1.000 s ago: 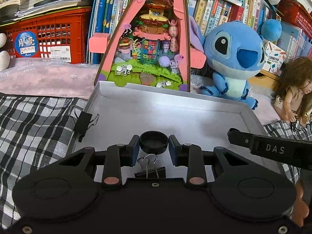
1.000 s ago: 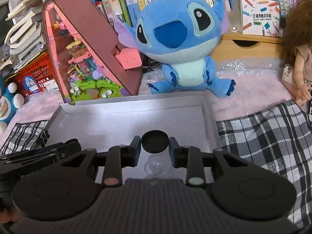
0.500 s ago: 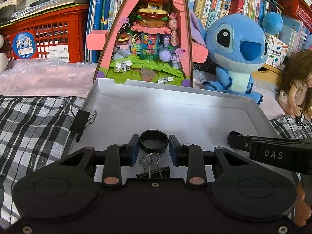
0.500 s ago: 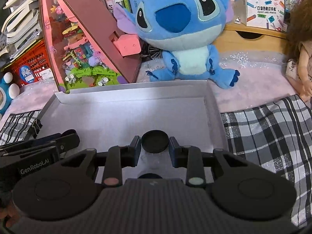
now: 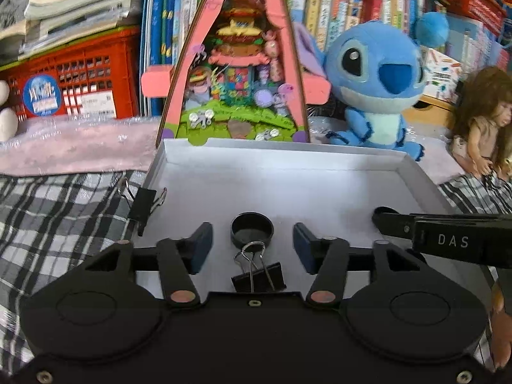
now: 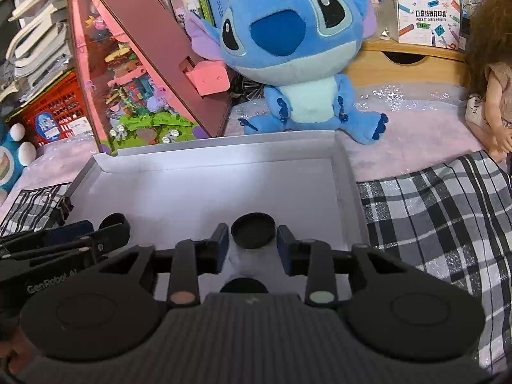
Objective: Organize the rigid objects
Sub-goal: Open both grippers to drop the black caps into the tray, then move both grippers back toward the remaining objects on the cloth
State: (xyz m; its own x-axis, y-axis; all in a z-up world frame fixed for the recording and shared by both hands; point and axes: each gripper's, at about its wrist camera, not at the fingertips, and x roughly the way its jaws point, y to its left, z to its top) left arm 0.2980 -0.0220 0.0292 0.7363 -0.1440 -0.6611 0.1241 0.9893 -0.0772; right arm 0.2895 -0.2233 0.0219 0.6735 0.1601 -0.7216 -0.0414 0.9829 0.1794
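**Two black caps over the grey tray**

A black round cap (image 5: 252, 228) is sitting open side up on the floor of the grey tray (image 5: 288, 163), lying between the widely spread jaws of the left gripper (image 5: 252, 243) with clear gaps on both sides. Just in front of it, nearer the camera, a black binder clip (image 5: 258, 275) is lying on the tray with its wire handles pointing toward the cap. A second binder clip (image 5: 144, 204) is gripping the tray's left rim.

In the right wrist view, another black cap (image 6: 252, 230) is sitting between the jaws of the right gripper (image 6: 252, 240); the jaws are standing close beside it, and I cannot tell whether they are pinching it. The tray is resting on a plaid cloth (image 6: 441, 211). Behind it a blue plush toy (image 6: 297, 51), a pink triangular diorama house (image 5: 238, 73) and a doll (image 5: 483, 121) are standing before shelves of books (image 5: 345, 6), with a red crate (image 5: 73, 80) at the left.
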